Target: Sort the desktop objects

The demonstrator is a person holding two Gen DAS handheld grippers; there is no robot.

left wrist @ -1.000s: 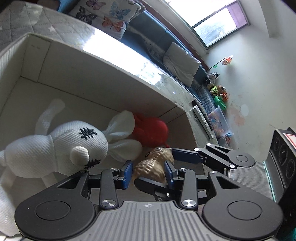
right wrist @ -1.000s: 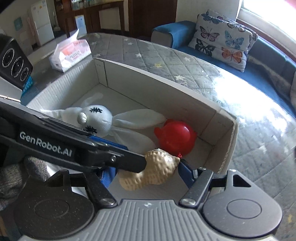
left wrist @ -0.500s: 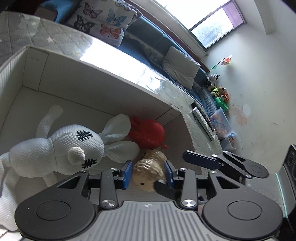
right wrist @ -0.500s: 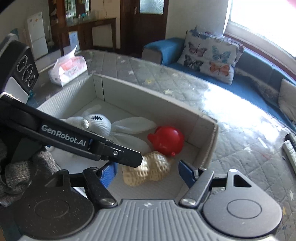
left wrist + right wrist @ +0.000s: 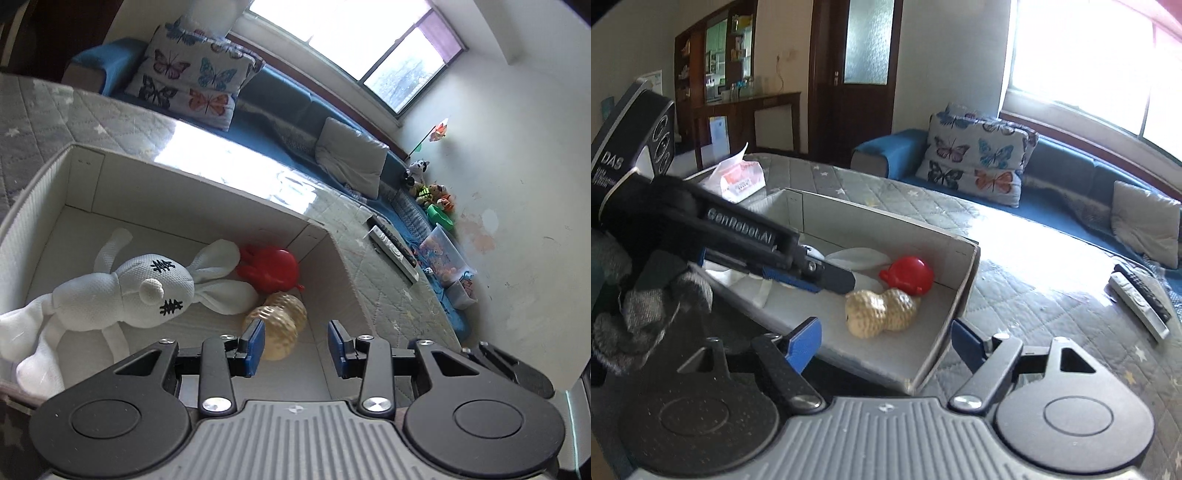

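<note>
Freeing peanut toy, left tongs widened

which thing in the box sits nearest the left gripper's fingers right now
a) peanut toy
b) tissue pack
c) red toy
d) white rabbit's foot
a, the peanut toy lies on the box floor just past the left gripper, whose jaws stand open and hold nothing; the red toy lies farther back, beside the rabbit ears.
</note>
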